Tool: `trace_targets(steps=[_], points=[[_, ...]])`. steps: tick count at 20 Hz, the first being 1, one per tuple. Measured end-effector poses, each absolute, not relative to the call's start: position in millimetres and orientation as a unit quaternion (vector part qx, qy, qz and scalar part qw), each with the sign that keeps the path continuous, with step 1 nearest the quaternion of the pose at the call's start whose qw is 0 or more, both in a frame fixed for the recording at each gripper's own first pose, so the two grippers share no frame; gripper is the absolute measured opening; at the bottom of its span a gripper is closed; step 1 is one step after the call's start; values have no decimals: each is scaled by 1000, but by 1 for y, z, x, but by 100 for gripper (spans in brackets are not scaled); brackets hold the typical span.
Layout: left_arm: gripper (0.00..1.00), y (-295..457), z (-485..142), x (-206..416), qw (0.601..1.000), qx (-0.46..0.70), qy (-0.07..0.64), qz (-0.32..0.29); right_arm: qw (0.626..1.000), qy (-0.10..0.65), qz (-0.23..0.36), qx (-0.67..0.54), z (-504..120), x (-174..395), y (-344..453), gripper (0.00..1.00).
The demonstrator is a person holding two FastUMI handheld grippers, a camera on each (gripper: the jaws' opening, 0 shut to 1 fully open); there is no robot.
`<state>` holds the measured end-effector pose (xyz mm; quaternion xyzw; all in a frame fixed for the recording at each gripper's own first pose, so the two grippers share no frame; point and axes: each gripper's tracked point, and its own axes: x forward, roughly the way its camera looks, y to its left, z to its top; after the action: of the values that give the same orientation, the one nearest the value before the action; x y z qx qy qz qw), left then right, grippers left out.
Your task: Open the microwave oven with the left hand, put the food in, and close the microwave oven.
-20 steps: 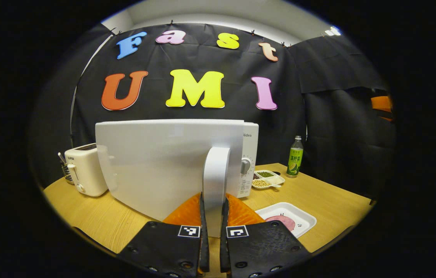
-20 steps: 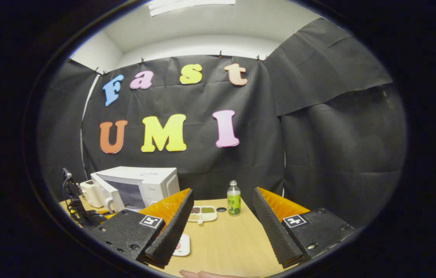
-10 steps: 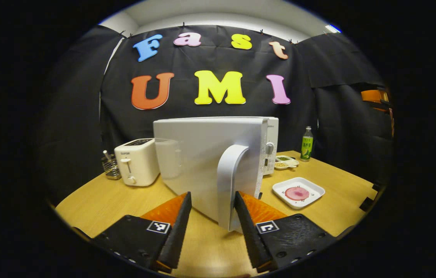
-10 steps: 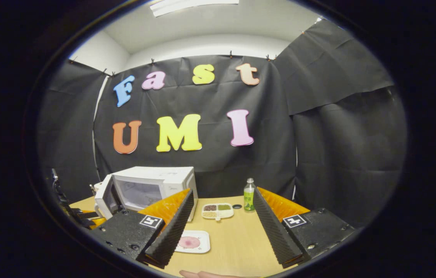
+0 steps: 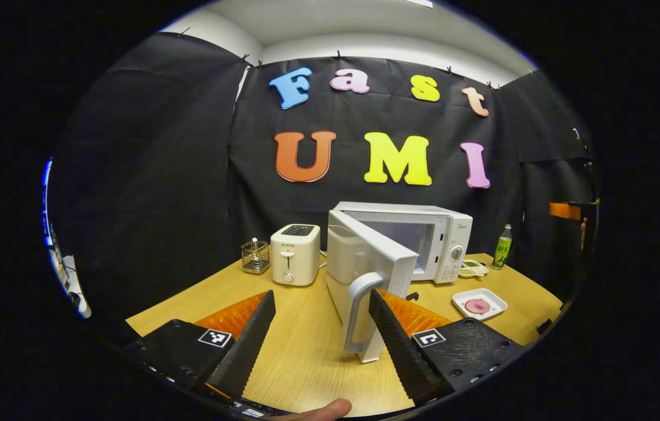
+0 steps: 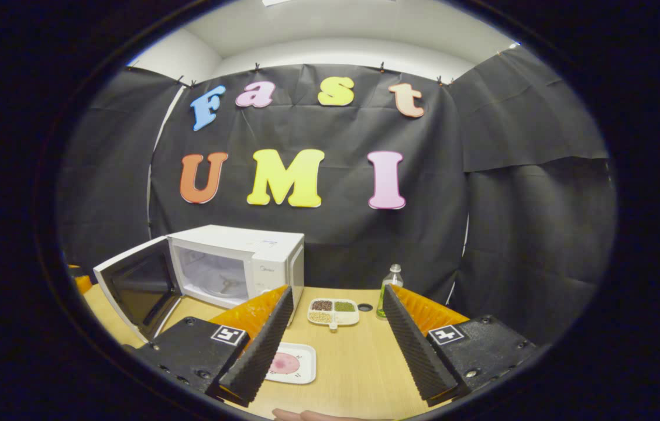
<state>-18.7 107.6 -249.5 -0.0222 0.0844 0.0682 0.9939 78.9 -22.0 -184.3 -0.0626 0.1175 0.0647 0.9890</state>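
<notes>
The white microwave stands on the wooden table with its door swung wide open toward me. The door's white handle is just ahead of my left gripper, which is open and holds nothing; the handle sits near the right finger, apart from it. In the right gripper view the microwave shows its lit cavity, with the door hanging open at the left. A white plate with a pink slice of food lies just ahead of my open right gripper. The same plate lies right of the microwave.
A white toaster and a wire holder stand left of the microwave. A divided dish of beans, a dark bottle cap and a green bottle sit near the back. A fingertip shows at the bottom edge.
My left gripper was shut on the door handle, then opened, let go and drew back. The door has swung wide open. The right gripper has turned slightly toward the microwave.
</notes>
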Motion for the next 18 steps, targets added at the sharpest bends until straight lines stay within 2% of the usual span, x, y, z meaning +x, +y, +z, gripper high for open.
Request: trace_targets(steps=[2,3,4,5,6,7,8,9,11,18], points=[[96,109,-225,-15,995,-22,71,73,983,147,84,-70,-194,94,-13,99],[96,107,-211,-12,995,-22,64,72,981,157,86,-80,-198,104,-12,91],[96,106,-200,-9,995,-19,59,73,978,167,84,-94,-202,114,-13,99],[86,107,-192,-7,996,-12,53,76,975,177,82,-104,-207,123,-14,91],[96,105,-183,-4,996,-4,45,77,971,191,86,-112,-214,131,-10,91],[96,103,-175,-1,996,4,41,77,967,206,93,-118,-222,137,-6,99],[96,100,-169,1,996,11,36,78,962,223,96,-122,-230,146,-5,91],[96,97,-164,5,996,17,34,79,957,242,101,-122,-241,152,-3,99],[96,84,-158,12,997,24,26,71,943,288,114,-118,-268,161,5,100],[96,75,-151,21,997,23,8,79,842,514,146,-75,-393,154,11,94]])
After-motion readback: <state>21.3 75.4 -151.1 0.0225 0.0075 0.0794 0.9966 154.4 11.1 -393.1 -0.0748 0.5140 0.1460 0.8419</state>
